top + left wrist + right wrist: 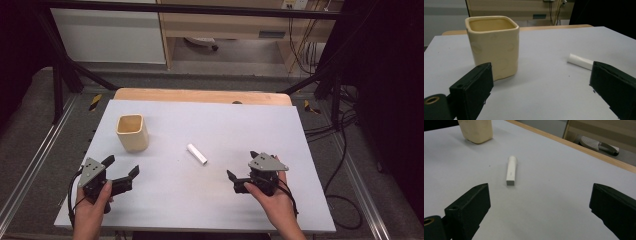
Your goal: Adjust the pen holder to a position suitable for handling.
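**Both grippers empty, white tube and cup untouched**

Your left gripper [121,172] sits at the lower left of the high view, jaws spread wide with nothing between them. Your right gripper [242,170] sits at the lower right, jaws just as wide and likewise empty. Both hover close over the grey table [280,130], and neither touches anything.

The small white tube [197,154] lies on its side near the middle of the frame, between the two grippers and a little above them. In the right gripper view it lies left of centre [511,170], its flat end towards the camera, well apart from both jaws. In the left gripper view its end peeks out [580,61] just above the right-hand jaw, farther back on the table.

The cream square cup [132,132] stands upright in the upper left part of the tabletop, above your left gripper and well apart from the tube. The left gripper view looks straight at it [494,45], and what shows of its inside looks empty.

Judging by this layout, the work is likely putting the tube into the cup, and none of it is done: the tube is not gripped, not lifted, and the cup has not received it. Left for you: close on the tube, carry it to the cup, release it inside
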